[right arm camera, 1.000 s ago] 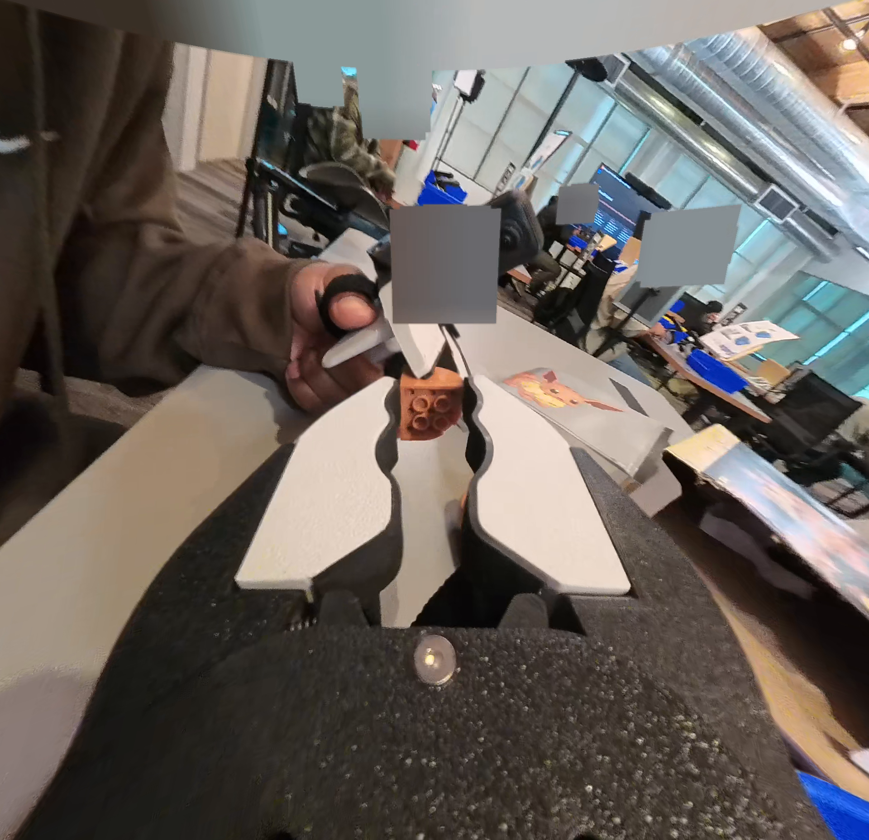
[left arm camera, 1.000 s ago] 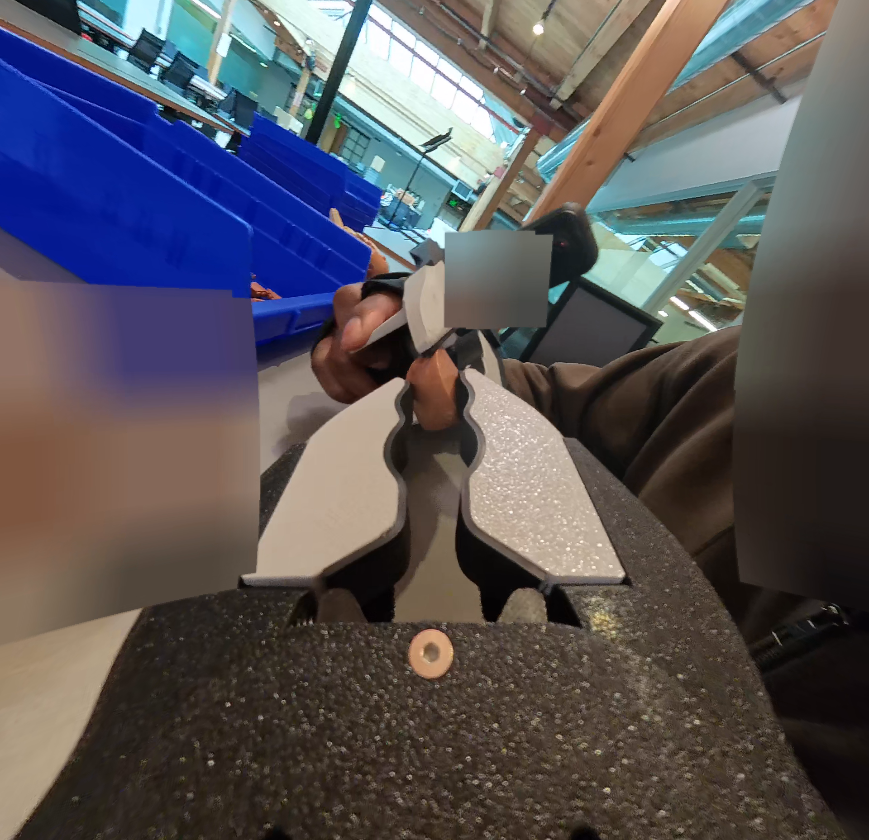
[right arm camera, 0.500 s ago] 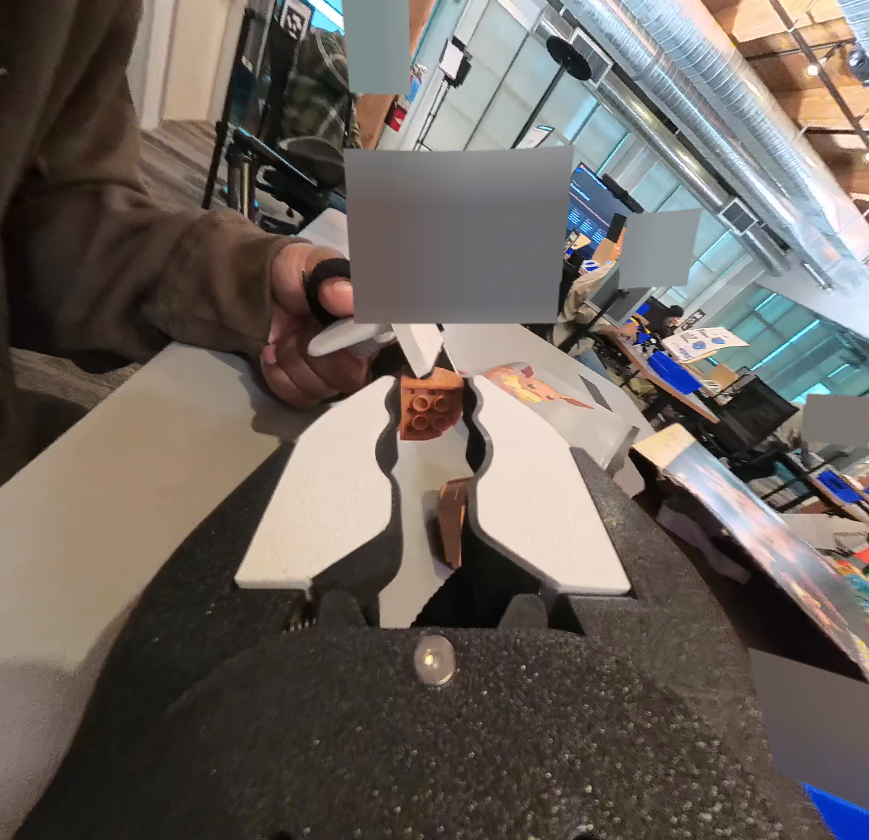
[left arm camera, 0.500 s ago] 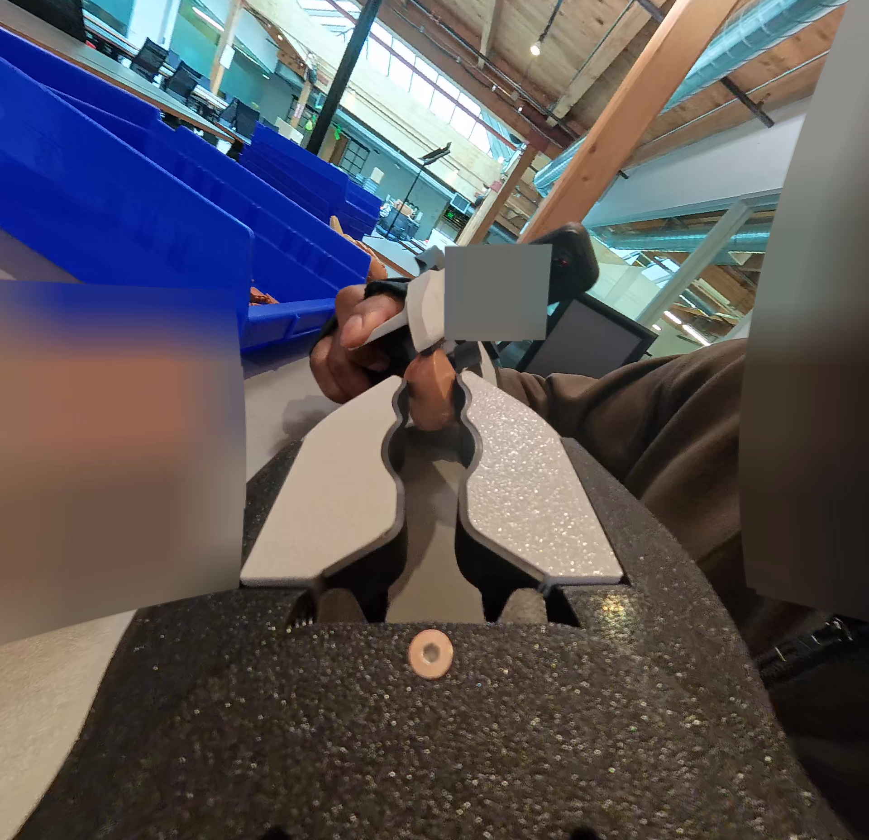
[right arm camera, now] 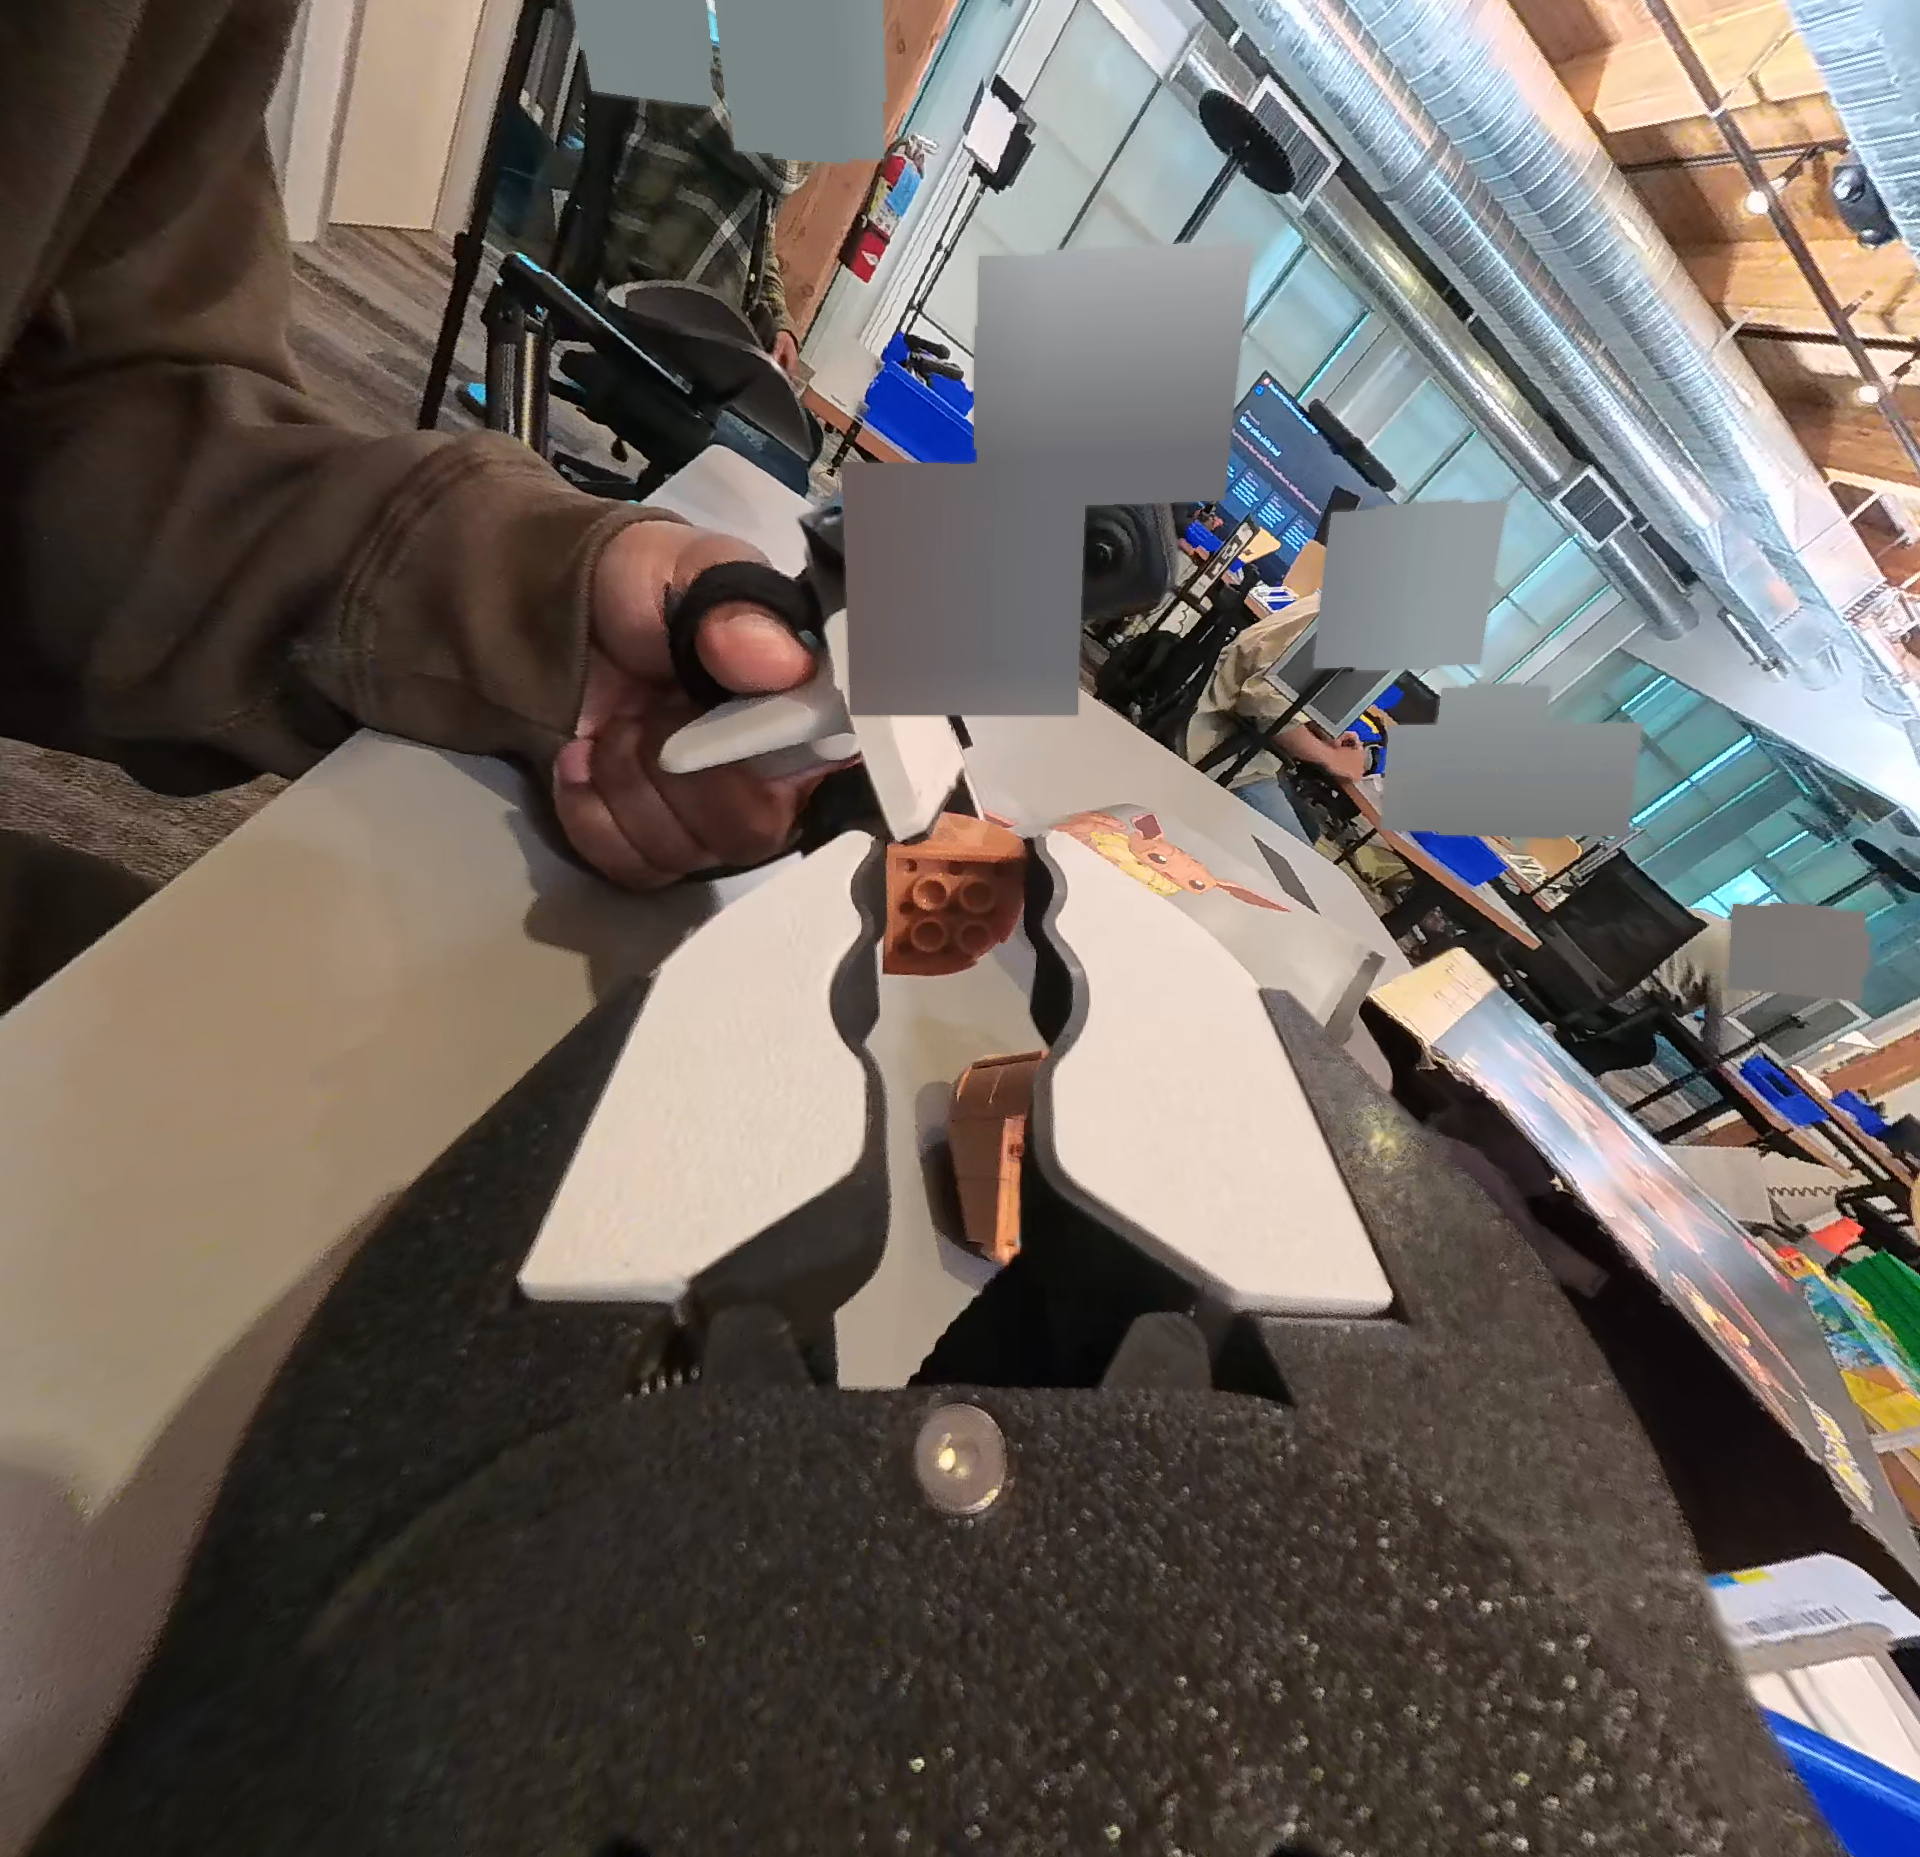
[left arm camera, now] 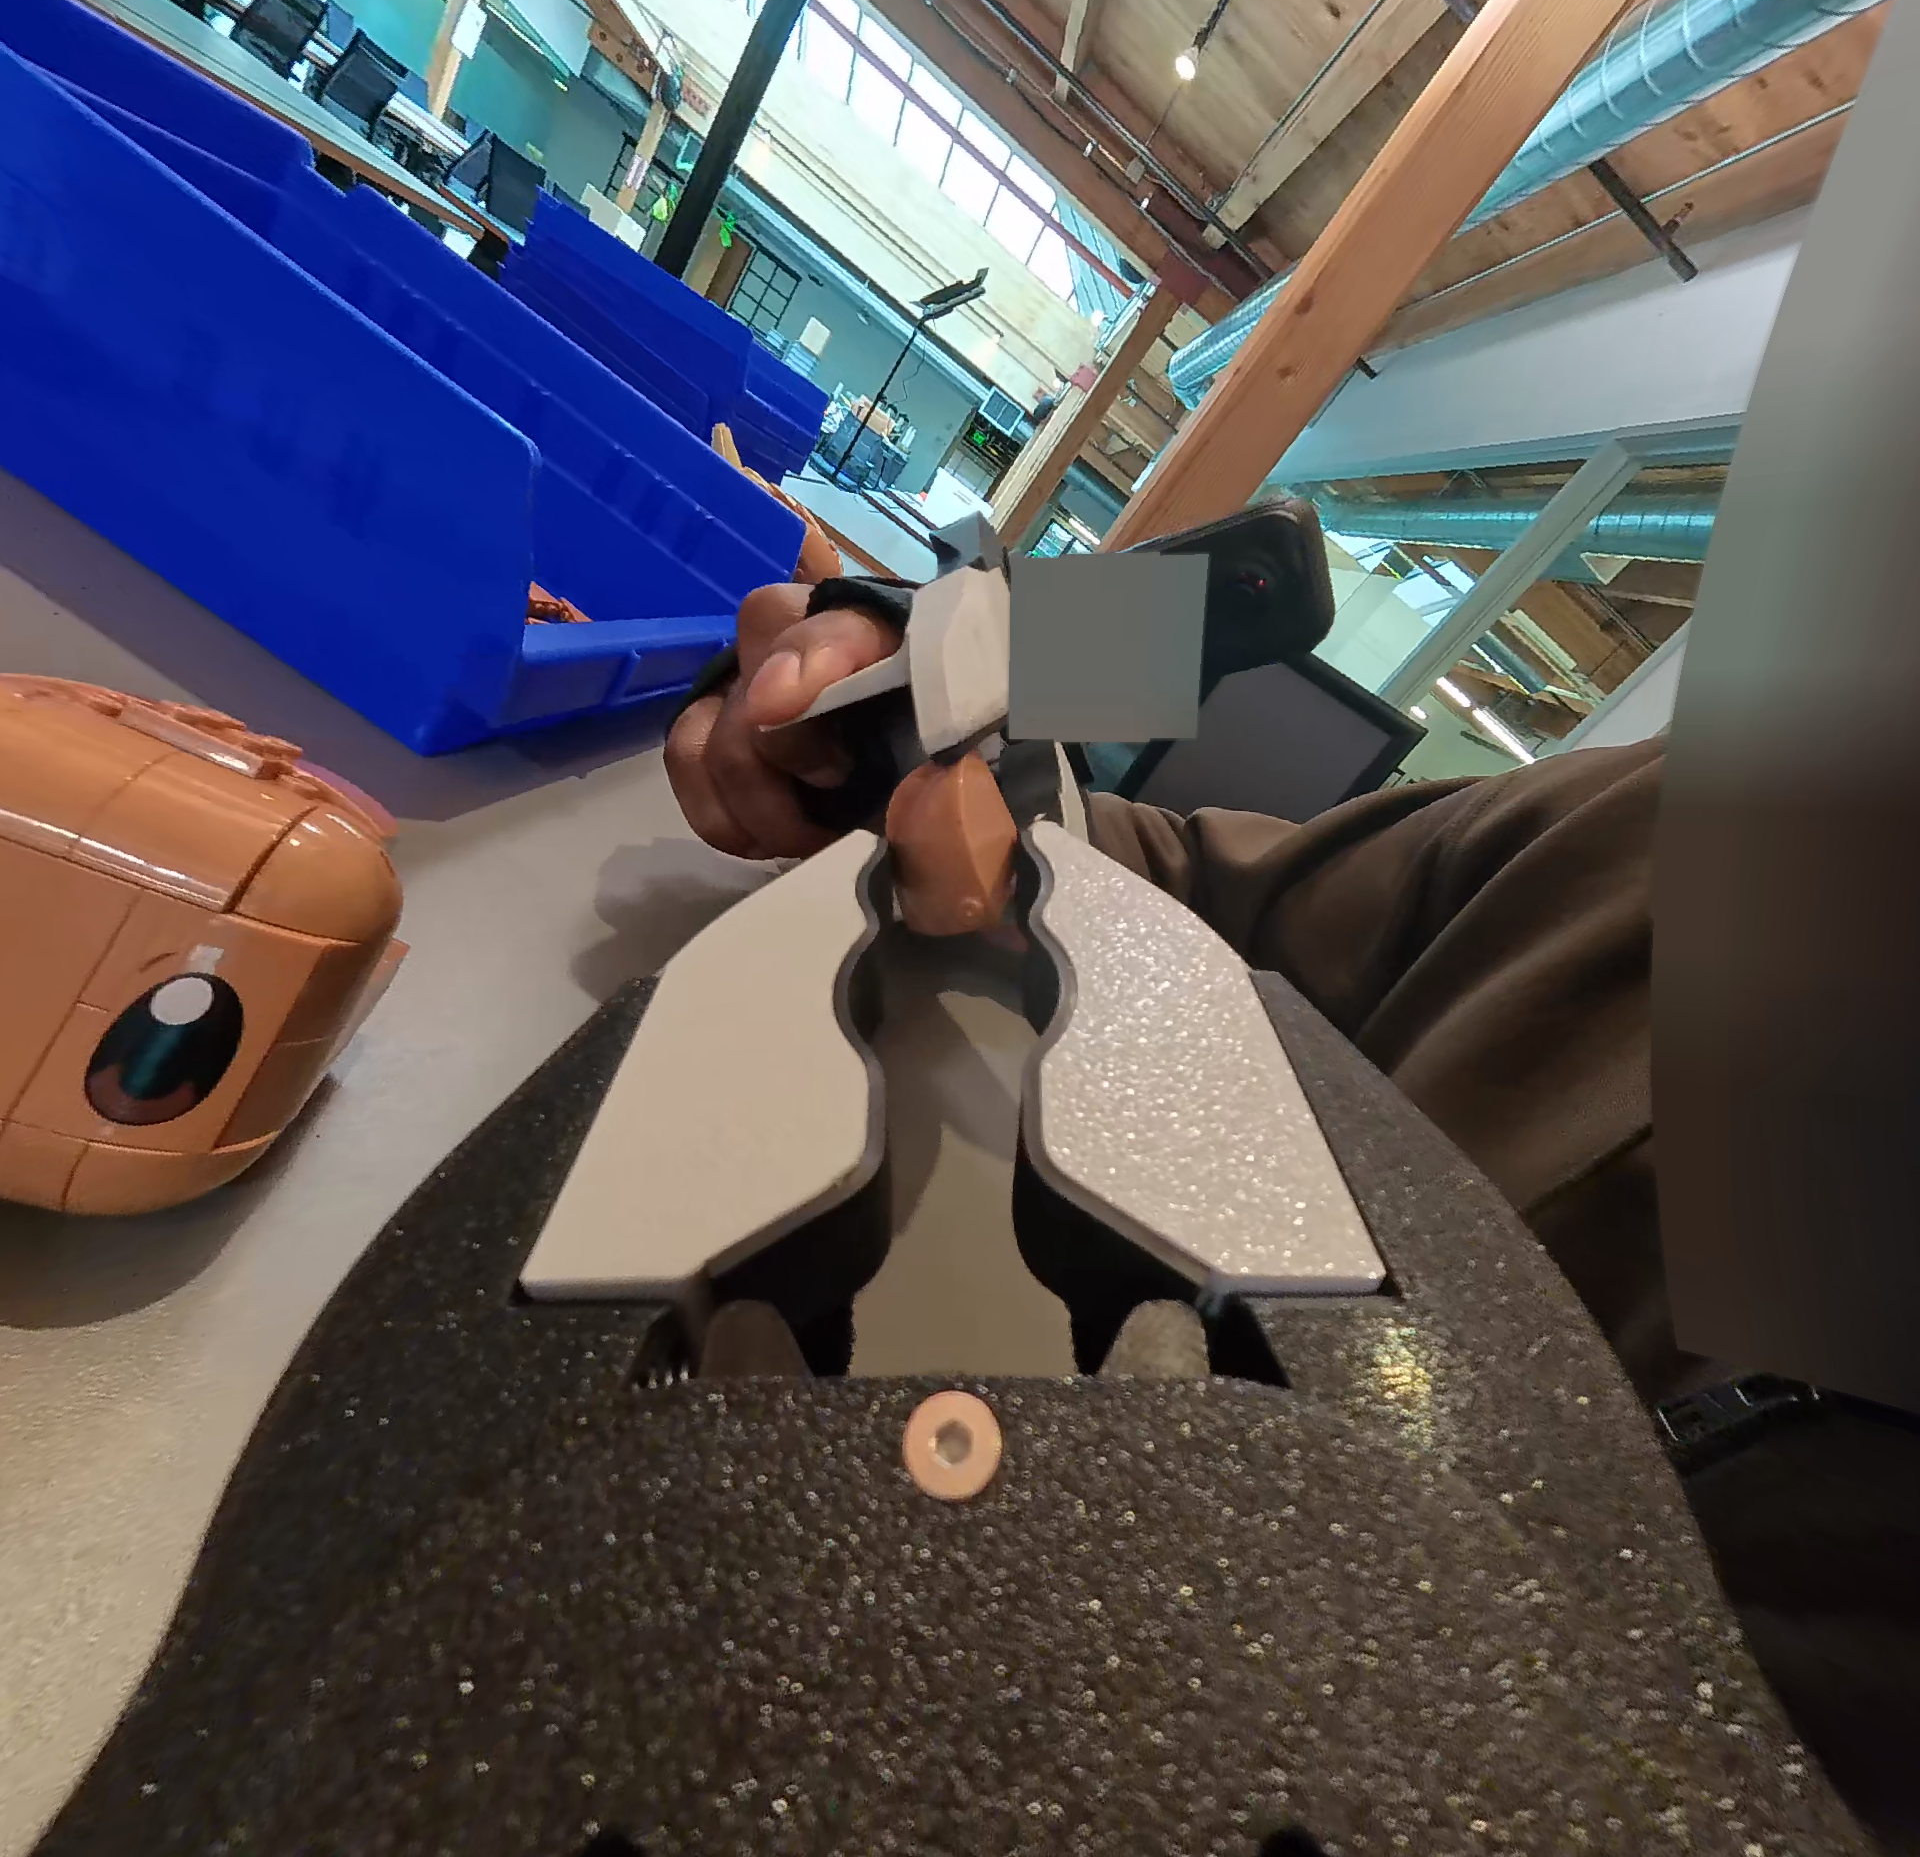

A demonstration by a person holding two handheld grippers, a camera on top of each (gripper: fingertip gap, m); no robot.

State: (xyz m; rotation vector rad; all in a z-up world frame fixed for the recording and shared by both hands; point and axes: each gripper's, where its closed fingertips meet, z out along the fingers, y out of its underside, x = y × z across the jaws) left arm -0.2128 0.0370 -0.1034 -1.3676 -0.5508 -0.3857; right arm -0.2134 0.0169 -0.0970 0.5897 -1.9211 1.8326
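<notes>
Grippers [left arm camera: 954,851] over grey table [left arm camera: 260,1288]

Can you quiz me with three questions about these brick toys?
1. True or false: the left gripper is empty.
2. What colour are the bins behind the toy head? A red, B blue, C green.
3. Fill the gap: the right gripper pinches a brick, and a second brown piece lies on the grey ____.

Key: 1 false, it pinches a rounded brown piece. 2 B. 3 table.
</notes>
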